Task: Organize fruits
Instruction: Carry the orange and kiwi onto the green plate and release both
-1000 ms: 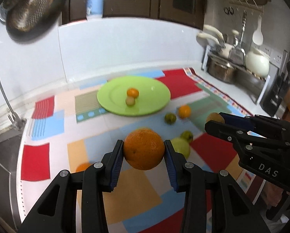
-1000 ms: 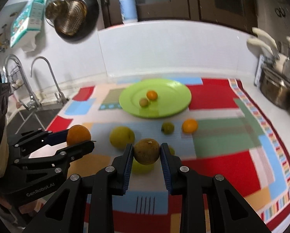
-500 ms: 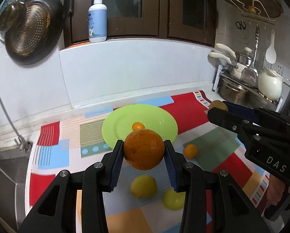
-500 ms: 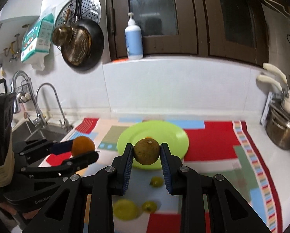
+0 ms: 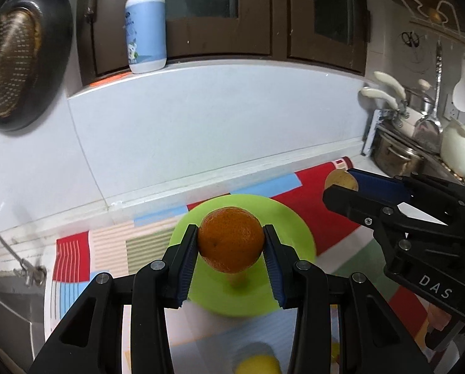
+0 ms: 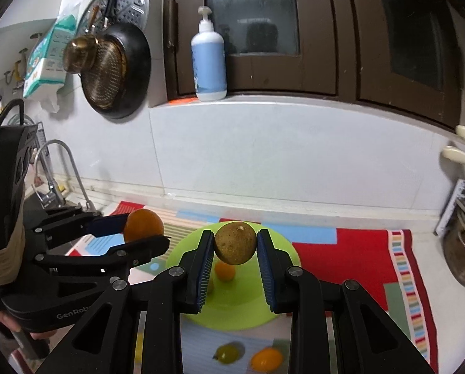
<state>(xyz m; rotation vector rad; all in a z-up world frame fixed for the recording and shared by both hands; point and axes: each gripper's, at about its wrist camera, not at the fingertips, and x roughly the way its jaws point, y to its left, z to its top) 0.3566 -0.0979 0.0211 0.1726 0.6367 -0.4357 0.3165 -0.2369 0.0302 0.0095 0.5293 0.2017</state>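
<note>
My left gripper [image 5: 231,243] is shut on a big orange [image 5: 231,239], held in the air above the green plate [image 5: 297,233]. My right gripper [image 6: 235,247] is shut on a brown-green round fruit [image 6: 235,247], also over the green plate [image 6: 282,308]. In the right wrist view the left gripper [image 6: 143,233] shows at the left with the orange [image 6: 143,226]. In the left wrist view the right gripper [image 5: 341,187] shows at the right with the brown fruit [image 5: 340,180]. A small orange fruit [image 6: 224,271] lies on the plate, and a blurred fruit [image 5: 237,280] shows there too.
Loose fruits lie on the patchwork mat [image 6: 351,243] in front of the plate: a green one [image 6: 227,353], an orange one [image 6: 266,358], a yellow one [image 5: 257,364]. A sink tap [image 6: 57,168] stands left, pots [image 5: 397,155] right, a soap bottle [image 6: 209,59] on the ledge.
Both grippers have risen and moved forward toward the wall with their fruits still gripped. The plate now sits right under them, and the loose fruits have slid to the bottom of both views.
</note>
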